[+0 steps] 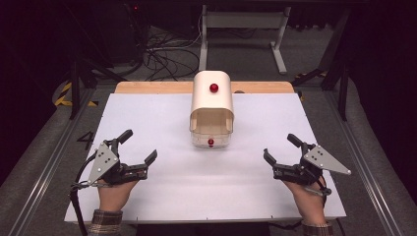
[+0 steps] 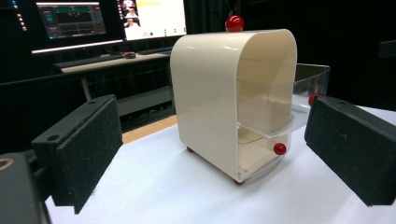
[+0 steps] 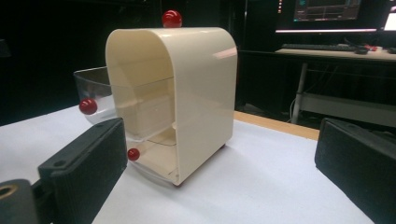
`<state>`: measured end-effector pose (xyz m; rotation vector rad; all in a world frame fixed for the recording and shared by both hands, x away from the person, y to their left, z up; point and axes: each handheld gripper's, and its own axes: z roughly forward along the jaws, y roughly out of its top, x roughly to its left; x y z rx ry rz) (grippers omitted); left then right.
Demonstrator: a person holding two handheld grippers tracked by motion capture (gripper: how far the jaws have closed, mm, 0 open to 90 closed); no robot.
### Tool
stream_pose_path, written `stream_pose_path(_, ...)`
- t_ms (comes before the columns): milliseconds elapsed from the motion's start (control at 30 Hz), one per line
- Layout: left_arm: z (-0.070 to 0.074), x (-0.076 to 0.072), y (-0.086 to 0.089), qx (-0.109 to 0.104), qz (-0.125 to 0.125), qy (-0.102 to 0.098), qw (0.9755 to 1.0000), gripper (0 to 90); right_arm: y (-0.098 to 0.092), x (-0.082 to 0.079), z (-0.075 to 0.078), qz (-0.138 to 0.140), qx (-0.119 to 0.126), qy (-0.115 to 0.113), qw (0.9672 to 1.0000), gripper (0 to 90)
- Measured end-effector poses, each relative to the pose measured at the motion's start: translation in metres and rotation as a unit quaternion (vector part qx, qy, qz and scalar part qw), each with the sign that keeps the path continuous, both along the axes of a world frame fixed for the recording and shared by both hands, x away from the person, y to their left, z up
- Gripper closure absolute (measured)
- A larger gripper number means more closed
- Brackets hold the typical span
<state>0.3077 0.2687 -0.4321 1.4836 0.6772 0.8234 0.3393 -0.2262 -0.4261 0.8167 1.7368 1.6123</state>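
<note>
- Overhead, I see a white table [image 1: 162, 196] with a strip of bare wood along its far edge, standing on a grey floor between dark surroundings.
- On the far middle of that table I have a cream cabinet [image 1: 212, 101] with a rounded top, standing upright, its open front facing my side.
- Clear plastic drawers [image 2: 261, 116] sit inside it: from the left gripper view the upper one [image 2: 310, 77] is pulled out past the front of the shell, and the lower one [image 2: 261, 156] sits nearly flush.
- My left gripper [image 1: 139, 146] lies low at the near left, held in a hand [image 1: 114, 194] with a plaid cuff; its jaws are spread wide with nothing between them, and it is well apart from the cabinet.
- My right gripper [image 1: 279, 146] mirrors it at the near right, held in the other hand [image 1: 311, 199]; its jaws are likewise spread and empty, well apart from the cabinet.
- Each gripper carries a grey three-cornered plate [image 1: 104, 162] on top, and a cable trails from the left one toward the table's near edge.
- Behind the cabinet, from the left gripper view, I see lit monitors [image 2: 154, 17] and a keyboard on a desk.
- Red knobs mark the cabinet: one on top [image 1: 214, 87], one on the upper drawer front [image 3: 88, 106], one on the lower drawer front [image 3: 133, 154].
</note>
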Motion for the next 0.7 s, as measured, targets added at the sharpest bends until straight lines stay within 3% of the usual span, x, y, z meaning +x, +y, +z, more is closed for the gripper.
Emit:
stream_pose_path(200,0.0008,0.0007,0.0064,0.002,-0.012,0.001,0.9999,5.0,0.0004,0.0005,-0.0009,0.006,-0.016,-0.001,0.9999,2.5)
stream_pose_path(267,0.0004,0.0008,0.0073,0.001,-0.014,0.002,0.9999,5.1,0.0004,0.0005,-0.0004,0.006,-0.01,0.007,0.9999,2.2)
stream_pose_path(700,-0.002,0.001,0.0082,0.012,-0.027,0.006,0.9995,5.7,-0.005,0.0021,0.0015,-0.017,-0.034,0.033,0.9988,2.4)
